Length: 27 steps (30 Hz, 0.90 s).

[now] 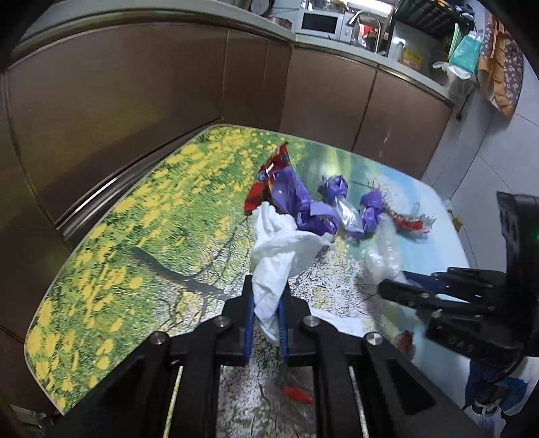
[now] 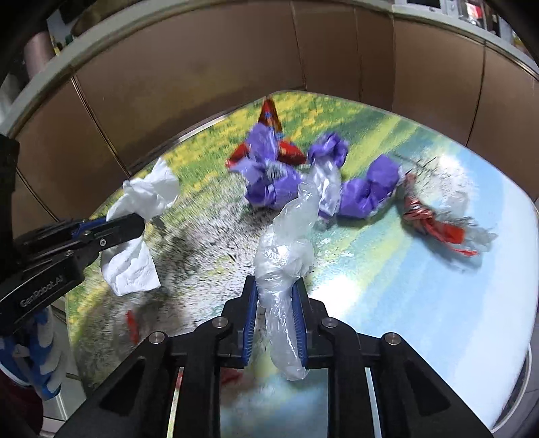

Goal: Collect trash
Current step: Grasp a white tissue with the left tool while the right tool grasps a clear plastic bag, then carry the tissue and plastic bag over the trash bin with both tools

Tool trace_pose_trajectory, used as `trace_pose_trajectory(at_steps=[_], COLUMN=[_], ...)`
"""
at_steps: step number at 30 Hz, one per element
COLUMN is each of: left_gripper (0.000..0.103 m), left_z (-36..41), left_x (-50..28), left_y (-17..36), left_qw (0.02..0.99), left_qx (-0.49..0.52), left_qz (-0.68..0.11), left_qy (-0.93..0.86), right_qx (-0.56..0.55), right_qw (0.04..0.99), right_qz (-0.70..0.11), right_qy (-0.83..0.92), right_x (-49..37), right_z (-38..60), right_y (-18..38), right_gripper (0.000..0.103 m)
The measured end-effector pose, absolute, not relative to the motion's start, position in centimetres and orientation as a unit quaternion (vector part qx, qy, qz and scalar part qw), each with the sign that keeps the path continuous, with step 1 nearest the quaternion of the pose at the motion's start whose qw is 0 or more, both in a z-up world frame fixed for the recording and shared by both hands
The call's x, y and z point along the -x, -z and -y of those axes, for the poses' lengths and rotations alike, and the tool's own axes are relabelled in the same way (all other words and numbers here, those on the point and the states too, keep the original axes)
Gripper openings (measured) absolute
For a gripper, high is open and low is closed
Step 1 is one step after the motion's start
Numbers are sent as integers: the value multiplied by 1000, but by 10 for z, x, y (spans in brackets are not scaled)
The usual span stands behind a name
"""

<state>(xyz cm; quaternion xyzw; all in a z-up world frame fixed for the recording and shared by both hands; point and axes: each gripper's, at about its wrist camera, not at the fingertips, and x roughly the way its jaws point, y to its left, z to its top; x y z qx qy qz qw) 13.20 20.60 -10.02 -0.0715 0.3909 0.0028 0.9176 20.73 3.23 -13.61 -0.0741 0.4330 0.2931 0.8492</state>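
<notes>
My left gripper [image 1: 266, 296] is shut on a crumpled white tissue [image 1: 279, 246] and holds it above the picture-printed table [image 1: 134, 236]; it also shows in the right wrist view [image 2: 134, 219] with the tissue [image 2: 141, 229]. My right gripper [image 2: 276, 296] is shut on a clear plastic bag [image 2: 286, 256]; it shows in the left wrist view [image 1: 387, 286]. On the table lie purple wrappers [image 2: 269, 182], a red wrapper [image 2: 269, 116] and a red and clear wrapper [image 2: 434, 225].
Brown cabinet doors [image 1: 134, 101] stand just behind the table. A counter with a microwave [image 1: 320, 22] and a tap is above them. The table's rounded right edge [image 2: 525, 269] drops to a tiled floor. A small red scrap [image 1: 296, 394] lies under my left gripper.
</notes>
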Motion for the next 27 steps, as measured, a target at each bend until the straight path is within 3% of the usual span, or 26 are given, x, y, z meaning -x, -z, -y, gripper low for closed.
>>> trace_pose_trajectory(at_steps=[14, 27], left_gripper=[11, 11], left_z=[-199, -121], left_x=[-85, -74], left_y=[56, 30], left_qw=[929, 935], left_qx=[88, 53], left_qz=[-358, -350], left_qy=[-20, 16], right_qx=[35, -6], right_qw=[900, 944], right_qz=[-338, -273], right_qy=[-272, -187], right_x=[-127, -67], right_z=[43, 159], right_y=[58, 25], right_gripper=[20, 20])
